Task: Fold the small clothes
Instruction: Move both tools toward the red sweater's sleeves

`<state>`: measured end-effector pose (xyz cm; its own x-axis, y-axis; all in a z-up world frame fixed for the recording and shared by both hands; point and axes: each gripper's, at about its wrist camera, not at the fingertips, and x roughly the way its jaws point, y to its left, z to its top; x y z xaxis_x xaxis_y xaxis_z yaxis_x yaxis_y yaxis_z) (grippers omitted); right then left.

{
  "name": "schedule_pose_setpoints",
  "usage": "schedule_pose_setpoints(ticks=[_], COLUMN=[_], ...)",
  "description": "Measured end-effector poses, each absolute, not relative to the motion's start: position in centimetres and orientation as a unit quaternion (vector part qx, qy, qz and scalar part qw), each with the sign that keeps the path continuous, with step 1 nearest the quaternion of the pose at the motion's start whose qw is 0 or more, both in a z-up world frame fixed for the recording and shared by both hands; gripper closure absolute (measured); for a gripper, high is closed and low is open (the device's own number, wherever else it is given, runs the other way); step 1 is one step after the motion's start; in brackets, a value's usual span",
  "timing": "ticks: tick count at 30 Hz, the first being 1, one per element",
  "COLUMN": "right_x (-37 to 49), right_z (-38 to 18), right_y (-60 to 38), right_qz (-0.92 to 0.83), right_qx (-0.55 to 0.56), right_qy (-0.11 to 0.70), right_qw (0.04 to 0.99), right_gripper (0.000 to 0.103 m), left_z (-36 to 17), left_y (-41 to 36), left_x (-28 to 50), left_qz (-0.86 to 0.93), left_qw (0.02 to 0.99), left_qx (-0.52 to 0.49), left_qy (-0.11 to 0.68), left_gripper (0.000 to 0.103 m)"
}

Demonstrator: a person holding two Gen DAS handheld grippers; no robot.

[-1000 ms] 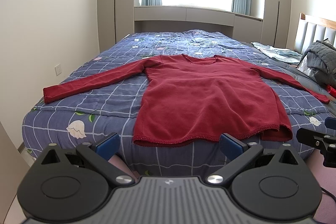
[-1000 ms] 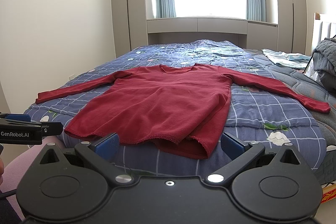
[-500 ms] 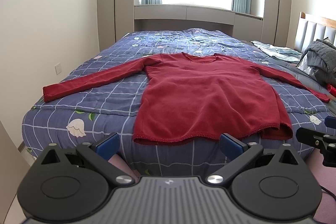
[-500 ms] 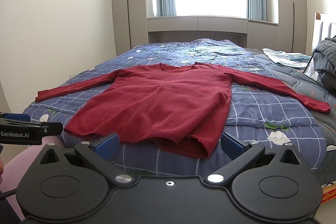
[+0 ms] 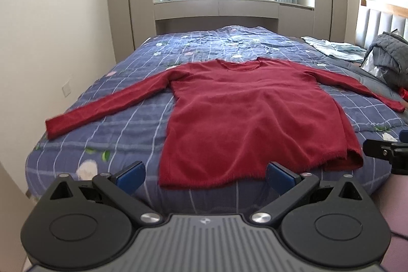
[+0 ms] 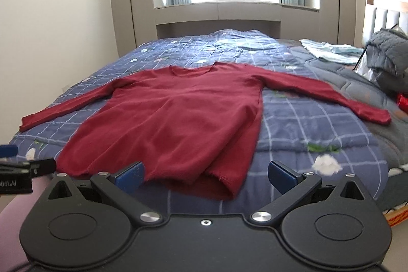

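Both grippers have edged fwd & a bit higher vs. a sec ago: the bed looms larger, and both views are slightly motion-blurred. Bed (image 5: pixel 132 119) w/ blue checked floral quilt fills the middle of each view, window & grey cabinets behind it, headboard at the right. Red long-sleeved sweater (image 5: pixel 252 119) lies flat, face up on the quilt, neckline toward the window, both sleeves spread out to the sides, hem at the near edge & hanging slightly over it; the hem's right corner is doubled under. Grey quilted jacket (image 6: pixel 387 52) is heaped on the bed's far right, light blue folded cloth (image 6: pixel 331 51) beside it, toward the window; small red item (image 6: pixel 403 101) near the right cuff, too small to ID. Left gripper (image 5: pixel 204 173) is short of the hem, jaws spread wide, nothing between them. Right gripper (image 6: pixel 205 175) likewise: jaws wide apart, empty, in front of the hem's right part, not touching cloth.
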<state>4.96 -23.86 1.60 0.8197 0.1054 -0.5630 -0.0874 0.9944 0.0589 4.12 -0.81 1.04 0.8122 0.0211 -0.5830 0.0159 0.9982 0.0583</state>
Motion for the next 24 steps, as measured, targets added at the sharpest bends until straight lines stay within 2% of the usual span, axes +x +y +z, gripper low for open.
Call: schedule_pose_setpoints(ticks=[17, 24], right_x=[15.1, 18.9], right_z=[1.1, -0.6], right_y=[-29.9, -35.5], right_qz=[-0.008, -0.033], right_qx=[0.025, 0.051], right_qy=[0.29, 0.24], right_qw=[0.957, 0.969], right_gripper=[0.0, 0.0], left_z=[3.0, 1.6], left_y=[-4.7, -9.0], left_x=[18.0, 25.4], left_qz=[0.005, 0.001], left_qw=[0.944, 0.937], left_qx=[0.027, 0.041], left_qy=[0.327, 0.346], left_gripper=[0.0, 0.0])
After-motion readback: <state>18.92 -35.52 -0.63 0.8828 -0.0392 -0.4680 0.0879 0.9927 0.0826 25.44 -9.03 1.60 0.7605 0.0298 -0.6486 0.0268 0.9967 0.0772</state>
